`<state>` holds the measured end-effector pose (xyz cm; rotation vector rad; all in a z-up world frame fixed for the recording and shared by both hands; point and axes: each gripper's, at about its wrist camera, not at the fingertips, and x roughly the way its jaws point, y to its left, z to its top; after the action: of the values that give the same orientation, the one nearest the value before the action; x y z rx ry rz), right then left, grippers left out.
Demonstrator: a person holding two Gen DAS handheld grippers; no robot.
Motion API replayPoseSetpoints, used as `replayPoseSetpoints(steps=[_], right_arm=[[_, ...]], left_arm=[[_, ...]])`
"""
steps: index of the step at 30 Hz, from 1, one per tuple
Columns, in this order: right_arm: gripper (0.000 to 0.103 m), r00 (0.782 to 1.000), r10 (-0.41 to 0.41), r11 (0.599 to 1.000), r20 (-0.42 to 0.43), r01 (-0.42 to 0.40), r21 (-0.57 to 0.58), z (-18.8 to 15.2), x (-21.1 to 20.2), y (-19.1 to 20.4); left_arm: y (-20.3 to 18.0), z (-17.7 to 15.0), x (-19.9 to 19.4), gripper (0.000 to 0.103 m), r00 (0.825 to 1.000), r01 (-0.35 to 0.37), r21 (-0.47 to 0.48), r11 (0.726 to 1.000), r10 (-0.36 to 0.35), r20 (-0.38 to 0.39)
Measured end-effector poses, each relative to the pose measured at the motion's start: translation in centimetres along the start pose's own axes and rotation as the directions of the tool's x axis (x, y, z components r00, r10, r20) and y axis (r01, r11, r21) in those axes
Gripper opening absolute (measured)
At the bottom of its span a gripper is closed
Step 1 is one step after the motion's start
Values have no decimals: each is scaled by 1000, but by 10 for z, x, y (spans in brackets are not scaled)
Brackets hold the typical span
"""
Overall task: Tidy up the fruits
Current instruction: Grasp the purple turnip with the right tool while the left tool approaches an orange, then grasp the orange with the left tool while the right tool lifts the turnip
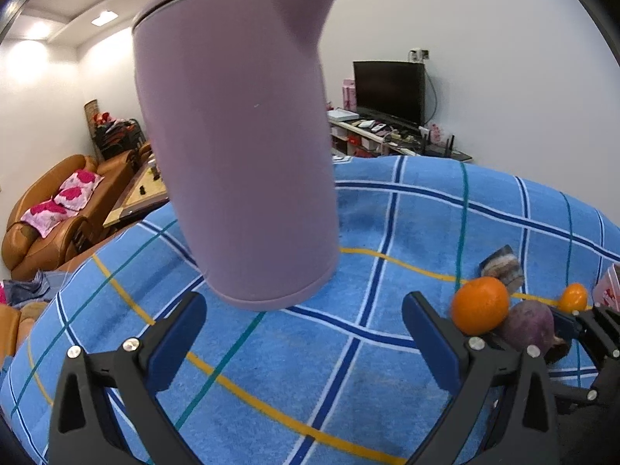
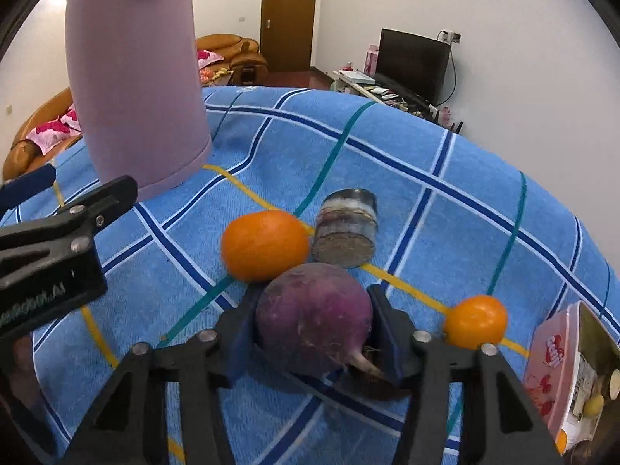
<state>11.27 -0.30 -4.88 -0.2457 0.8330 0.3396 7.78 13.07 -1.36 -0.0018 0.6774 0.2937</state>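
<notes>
You had the right tongs (image 2: 314,333) closed around the purple round fruit (image 2: 310,317) on the blue checked cloth (image 2: 426,213), pads seemingly touching both flanks, though blur hid the far contact. The left tongs (image 1: 302,333) stood wide and empty before the lilac kettle (image 1: 232,135). Next, I judged, came lifting it toward the pink box (image 2: 550,356), clear of the large orange (image 2: 265,246).

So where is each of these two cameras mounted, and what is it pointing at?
Left wrist view: on the left claw, looking along its open fingers at the lilac kettle on the blue cloth.
Right wrist view: on the right claw, looking down at the purple radish between its pads; the left claw shows at the left edge.
Both share: kettle, large orange, small orange, radish, television.
</notes>
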Motion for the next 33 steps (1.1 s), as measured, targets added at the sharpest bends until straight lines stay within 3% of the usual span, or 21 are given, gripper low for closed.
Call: replayPoseSetpoints(steps=[5, 7, 10, 15, 21, 27, 33], right_arm=[[55, 999, -44, 999, 20, 44, -9, -5, -9, 5], [55, 995, -55, 998, 88, 52, 34, -8, -25, -2], [55, 977, -102, 993, 188, 90, 71, -17, -48, -3], [55, 948, -184, 980, 261, 156, 124, -35, -79, -8], [55, 937, -216, 968, 276, 169, 183, -54, -103, -26], [55, 945, -202, 955, 257, 132, 266, -63, -103, -46], [55, 947, -197, 945, 255, 114, 307, -71, -109, -56]], left_arm=[[-4, 1, -4, 103, 1000, 27, 4, 1000, -27, 13], [-6, 1, -8, 103, 999, 43, 10, 999, -43, 31], [-10, 1, -12, 103, 995, 84, 23, 996, -85, 51], [-20, -1, -14, 103, 983, 176, 40, 984, -178, 50], [-21, -3, -10, 103, 958, 287, -8, 958, -287, 10], [-46, -11, -9, 103, 938, 346, 39, 937, -345, -38], [-78, -4, -4, 96, 945, 323, 101, 941, -314, -98]])
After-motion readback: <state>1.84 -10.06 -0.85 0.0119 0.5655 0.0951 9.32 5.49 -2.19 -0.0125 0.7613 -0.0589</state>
